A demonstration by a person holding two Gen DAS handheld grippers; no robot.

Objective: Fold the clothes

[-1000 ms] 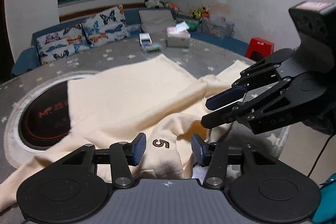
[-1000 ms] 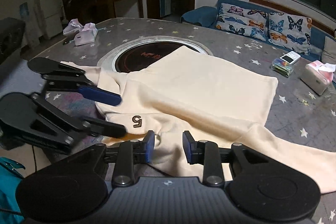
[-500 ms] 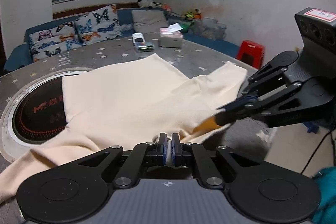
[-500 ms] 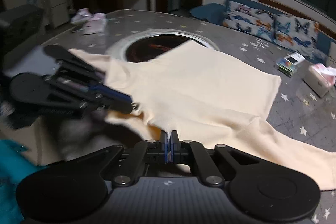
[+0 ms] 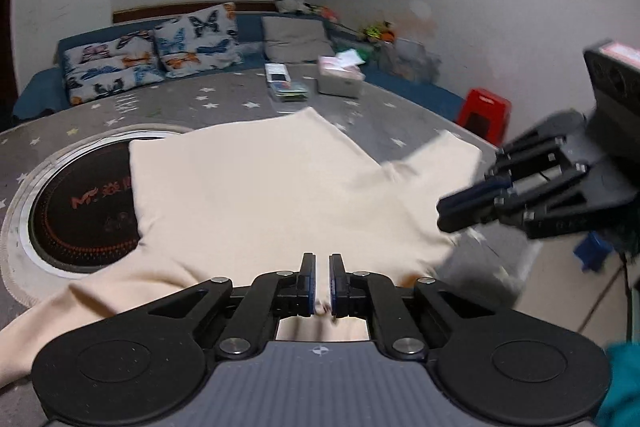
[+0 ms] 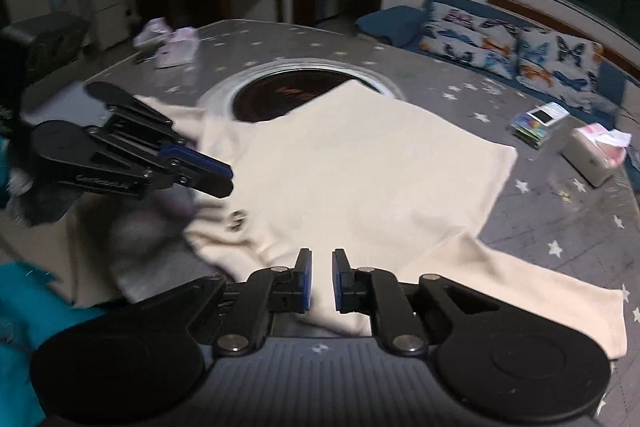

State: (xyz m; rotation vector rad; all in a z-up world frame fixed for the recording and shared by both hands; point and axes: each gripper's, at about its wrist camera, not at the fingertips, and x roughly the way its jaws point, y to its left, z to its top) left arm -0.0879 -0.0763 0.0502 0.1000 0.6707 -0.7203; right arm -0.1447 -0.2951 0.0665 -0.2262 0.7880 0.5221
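A cream long-sleeved shirt (image 5: pixel 256 195) lies spread on the grey star-patterned table (image 5: pixel 224 99); it also shows in the right wrist view (image 6: pixel 360 179). My left gripper (image 5: pixel 322 283) sits at the shirt's near edge, jaws a narrow gap apart with a bit of cloth between them. My right gripper (image 6: pixel 321 277) is at the same near edge, jaws slightly parted over the cloth. Each gripper shows in the other's view: the right one (image 5: pixel 460 211) and the left one (image 6: pixel 216 175), both blurred.
A round dark hotplate (image 5: pixel 80 211) is set in the table, partly under the shirt. A tissue box (image 5: pixel 340 83) and a card pack (image 5: pixel 284 87) lie at the far side. A red stool (image 5: pixel 486 111) stands beside the table. Teal cloth (image 6: pixel 20 307) lies nearby.
Both grippers closed on the shirt's near edge half a second ago. Now both jaws have parted slightly, and the near fold has been drawn flatter across the table.
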